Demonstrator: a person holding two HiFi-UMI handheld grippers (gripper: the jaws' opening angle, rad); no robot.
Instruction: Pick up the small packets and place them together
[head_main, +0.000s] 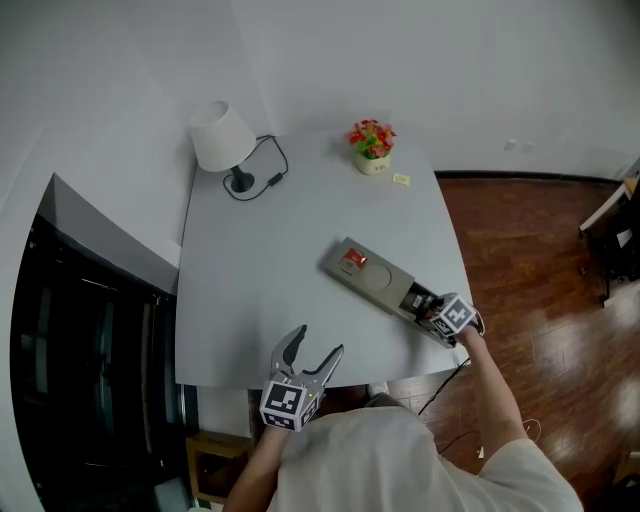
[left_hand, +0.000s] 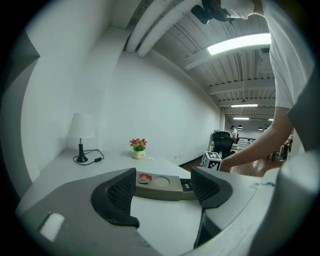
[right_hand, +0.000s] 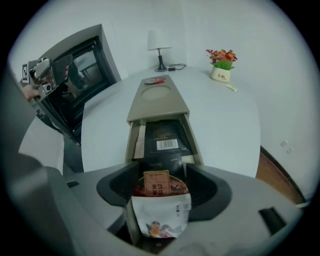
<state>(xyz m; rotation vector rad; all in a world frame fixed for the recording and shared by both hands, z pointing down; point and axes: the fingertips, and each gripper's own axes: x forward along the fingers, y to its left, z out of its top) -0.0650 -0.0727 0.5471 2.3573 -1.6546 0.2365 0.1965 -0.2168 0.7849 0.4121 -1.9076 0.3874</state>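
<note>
Step in hand: It looked like the person was putting one small packet in with the others in the long box.
Right gripper: The right gripper (head_main: 430, 310) pointed steeply down over the near right end of the long box (head_main: 378, 283). Its jaws were closed on a small packet (right_hand: 160, 212). The packet was white below and red on top, with a tan label.
Open end: The near right end of the box stood open. Dark packets (right_hand: 165, 136) lay inside, and one showed a bar code.
Far end: Another red packet (head_main: 350, 262) lay on the far left end of the box, well apart from the dark ones.
Left gripper: The left gripper (head_main: 316, 344) hung at the near edge of the tabletop (head_main: 250, 290). Its jaws were partly open and there was nothing between them.
Other things: A lamp (head_main: 222, 138) stood at the far left and a flower pot (head_main: 372, 146) at the far side. A tiny yellow thing (head_main: 401, 179) lay near the pot, too small to tell what it was.
Next move: The held packet probably had to go lower, into the open end. Then the jaws would need to open and let it go. It should land on or beside the dark packets, not on the rim of the box.
After that: The red packet on the far end seemed to be left to fetch.
</note>
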